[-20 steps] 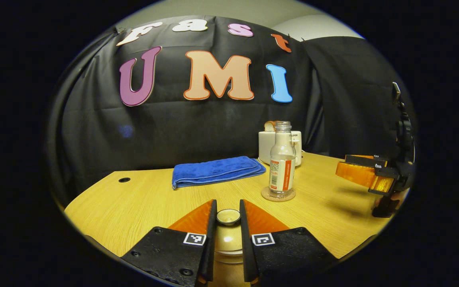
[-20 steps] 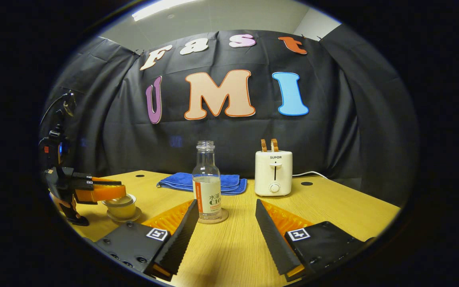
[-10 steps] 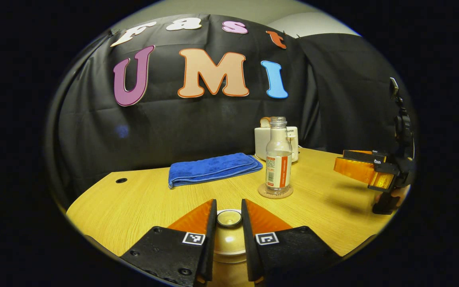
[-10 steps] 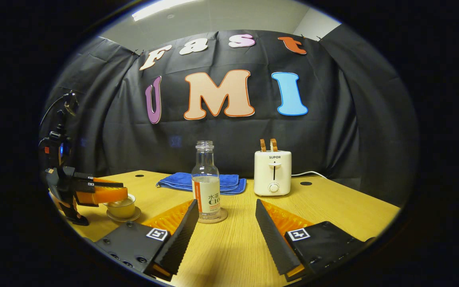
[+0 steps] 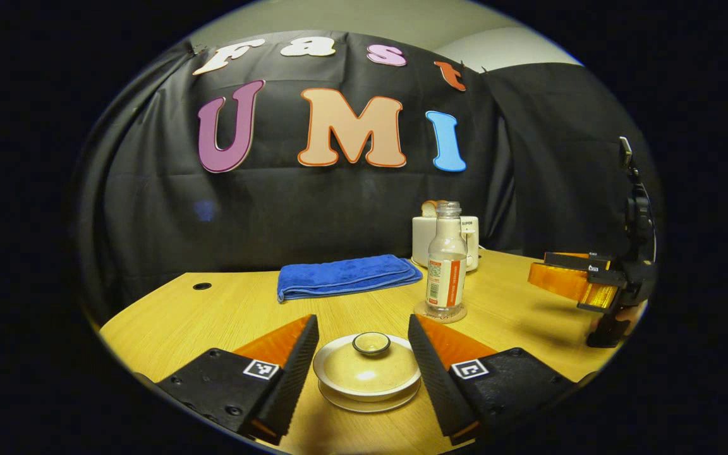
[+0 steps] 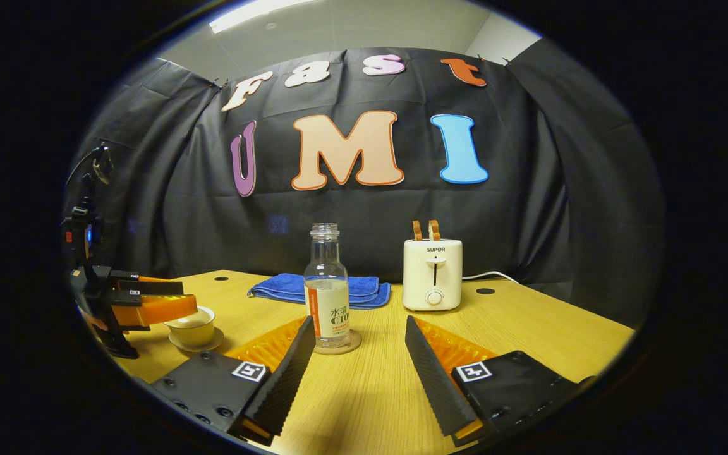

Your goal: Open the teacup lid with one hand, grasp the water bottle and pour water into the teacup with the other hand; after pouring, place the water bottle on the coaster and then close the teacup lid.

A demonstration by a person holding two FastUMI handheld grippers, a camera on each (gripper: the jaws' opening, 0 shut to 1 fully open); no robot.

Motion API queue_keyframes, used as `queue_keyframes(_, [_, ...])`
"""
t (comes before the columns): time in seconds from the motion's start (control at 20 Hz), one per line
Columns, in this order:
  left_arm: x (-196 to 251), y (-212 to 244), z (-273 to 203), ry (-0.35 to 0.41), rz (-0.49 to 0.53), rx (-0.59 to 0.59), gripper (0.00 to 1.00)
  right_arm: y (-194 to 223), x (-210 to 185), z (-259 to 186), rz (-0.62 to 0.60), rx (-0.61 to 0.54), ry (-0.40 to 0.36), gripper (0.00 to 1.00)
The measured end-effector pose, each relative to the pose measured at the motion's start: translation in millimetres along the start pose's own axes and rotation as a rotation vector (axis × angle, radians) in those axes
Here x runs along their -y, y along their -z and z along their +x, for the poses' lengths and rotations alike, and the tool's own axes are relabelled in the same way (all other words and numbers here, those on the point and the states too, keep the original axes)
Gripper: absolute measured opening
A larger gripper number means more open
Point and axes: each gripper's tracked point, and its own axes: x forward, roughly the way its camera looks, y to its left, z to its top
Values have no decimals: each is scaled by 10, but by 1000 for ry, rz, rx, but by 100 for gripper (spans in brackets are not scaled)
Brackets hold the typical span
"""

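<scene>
Left gripper view: left gripper (image 5: 363,335), fingers spread wide, flanking but clear of lidded teacup (image 5: 367,374) on saucer (image 5: 369,400). Right gripper view: right gripper (image 6: 357,332), fingers parted, holding nothing; water bottle (image 6: 327,287) upright on coaster (image 6: 339,347). Wooden table (image 6: 528,328); blue towel (image 5: 346,275); toaster (image 6: 433,273).

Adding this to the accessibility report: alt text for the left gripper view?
The open left hand-held gripper flanks a lidded teacup on its saucer, fingers apart from it. Beyond stand a water bottle on a coaster, a blue towel and a toaster.
</scene>
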Motion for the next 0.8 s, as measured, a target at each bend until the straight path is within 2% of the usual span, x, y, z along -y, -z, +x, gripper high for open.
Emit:
queue_keyframes(0.05, [-16, -18, -27, -9, -3, 11, 87, 5, 1, 3, 0, 1, 1, 92])
queue_keyframes(0.1, [-19, -29, -53, -18, -6, 21, 96, 9, 1, 3, 0, 0, 1, 92])
queue_keyframes(0.2, [-58, -68, -135, -48, -9, 47, 100, 3, 2, -5, 0, 1, 1, 95])
queue_keyframes(0.3, [-95, -88, -187, -74, -12, 58, 99, 3, -2, -17, 0, 2, -2, 94])
queue_keyframes(0.4, [-121, -65, -219, -94, -13, 57, 98, -1, -3, -21, 0, 2, -3, 89])
queue_keyframes(0.45, [-147, -61, -237, -108, -13, 55, 98, 0, -7, -37, 0, 3, -5, 95])
queue_keyframes(0.6, [-222, -60, -327, -157, -12, 57, 98, 4, -31, -60, 1, 1, -23, 92])
queue_keyframes(0.7, [-311, -59, -416, -197, -12, 57, 99, 5, -36, -70, 2, 0, -32, 94])
queue_keyframes(0.8, [-366, -61, -489, -228, -12, 59, 99, 3, -34, -84, 2, 1, -37, 93])
